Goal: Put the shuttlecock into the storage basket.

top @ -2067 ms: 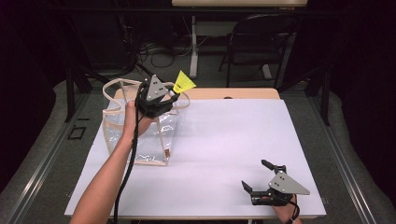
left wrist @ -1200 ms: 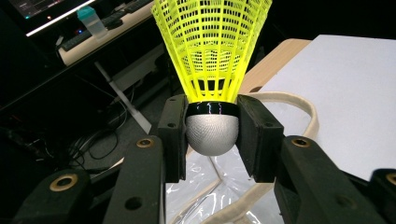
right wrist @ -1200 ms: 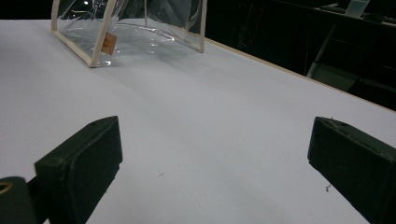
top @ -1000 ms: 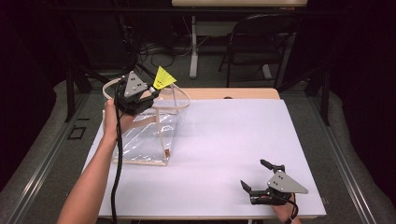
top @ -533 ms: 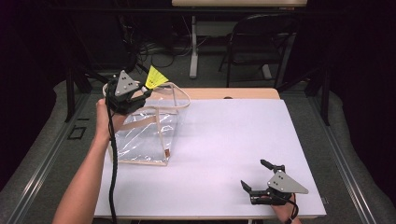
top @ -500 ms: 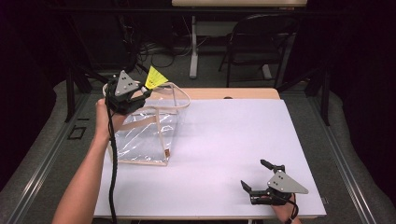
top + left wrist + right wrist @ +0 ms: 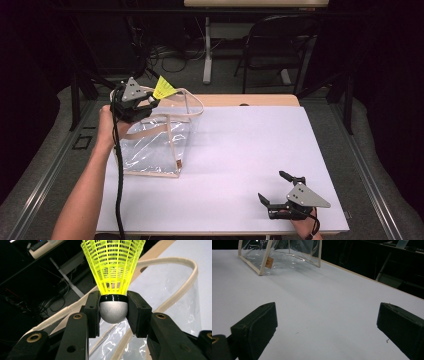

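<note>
Shuttlecock [image 7: 163, 89] now leftward, above bag [image 7: 155, 150]

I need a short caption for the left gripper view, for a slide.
Left gripper shut on the grey cork of a yellow shuttlecock, above a clear bag with cream handles.

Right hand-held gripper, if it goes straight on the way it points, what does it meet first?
Probably the clear bag. The right hand-held gripper, jaws open, has bare white table ahead, and the bag stands farther on, a little left of centre, so depth and aim are uncertain.
</note>
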Tool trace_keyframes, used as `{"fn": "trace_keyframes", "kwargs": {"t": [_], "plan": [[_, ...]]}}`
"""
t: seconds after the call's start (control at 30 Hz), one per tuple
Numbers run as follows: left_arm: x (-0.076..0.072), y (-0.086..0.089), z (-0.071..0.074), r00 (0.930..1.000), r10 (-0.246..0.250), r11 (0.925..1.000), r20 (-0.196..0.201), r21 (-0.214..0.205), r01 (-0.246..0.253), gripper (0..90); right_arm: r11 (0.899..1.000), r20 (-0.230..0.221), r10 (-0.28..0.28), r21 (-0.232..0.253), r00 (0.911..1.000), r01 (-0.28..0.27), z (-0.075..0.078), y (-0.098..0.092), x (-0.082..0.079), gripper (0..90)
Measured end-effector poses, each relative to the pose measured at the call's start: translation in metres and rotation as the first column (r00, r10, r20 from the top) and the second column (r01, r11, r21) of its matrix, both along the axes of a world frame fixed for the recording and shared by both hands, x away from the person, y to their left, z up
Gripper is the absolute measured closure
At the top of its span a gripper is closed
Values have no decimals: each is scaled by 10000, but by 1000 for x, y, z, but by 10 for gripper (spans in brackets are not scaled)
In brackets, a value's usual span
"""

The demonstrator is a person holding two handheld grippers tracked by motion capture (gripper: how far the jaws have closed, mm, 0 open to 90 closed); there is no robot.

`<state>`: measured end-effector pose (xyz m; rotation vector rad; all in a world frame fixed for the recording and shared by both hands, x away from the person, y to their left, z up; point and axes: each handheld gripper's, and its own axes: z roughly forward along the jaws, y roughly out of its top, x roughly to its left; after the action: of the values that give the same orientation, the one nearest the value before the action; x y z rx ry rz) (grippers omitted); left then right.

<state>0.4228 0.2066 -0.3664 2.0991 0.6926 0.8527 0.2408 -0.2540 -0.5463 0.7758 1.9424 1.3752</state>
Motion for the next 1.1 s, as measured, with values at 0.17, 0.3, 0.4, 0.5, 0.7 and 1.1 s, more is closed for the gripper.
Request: {"fn": "trace_keyframes", "kwargs": {"t": [0.17, 0.3, 0.4, 0.5, 0.7, 1.1], "plan": [[3, 3, -2, 9995, -188, 9994, -241, 292, 195, 648, 10000, -9, -16, 34, 10000, 16, 0, 0, 0, 28], [5, 4, -3, 9979, -429, 9971, -480, 602, 458, 648, 10000, -22, -27, 34, 10000, 27, 0, 0, 0, 28], [7, 4, -4, 9958, -610, 9952, -683, 719, 659, 648, 10000, -18, -28, 17, 10000, 28, 0, 0, 0, 28], [10, 4, -6, 9933, -735, 9928, -890, 885, 813, 648, 10000, -15, -18, 3, 10000, 18, 0, 0, 0, 28], [15, 4, -8, 9889, -915, 9861, -1168, 1279, 1063, 647, 10000, -21, -39, 19, 10000, 39, 0, 0, 0, 28], [20, 4, -10, 9816, -1219, 9691, -1468, 1962, 1497, 647, 10000, -28, -16, -35, 10000, 16, 0, 0, 0, 28]]}}
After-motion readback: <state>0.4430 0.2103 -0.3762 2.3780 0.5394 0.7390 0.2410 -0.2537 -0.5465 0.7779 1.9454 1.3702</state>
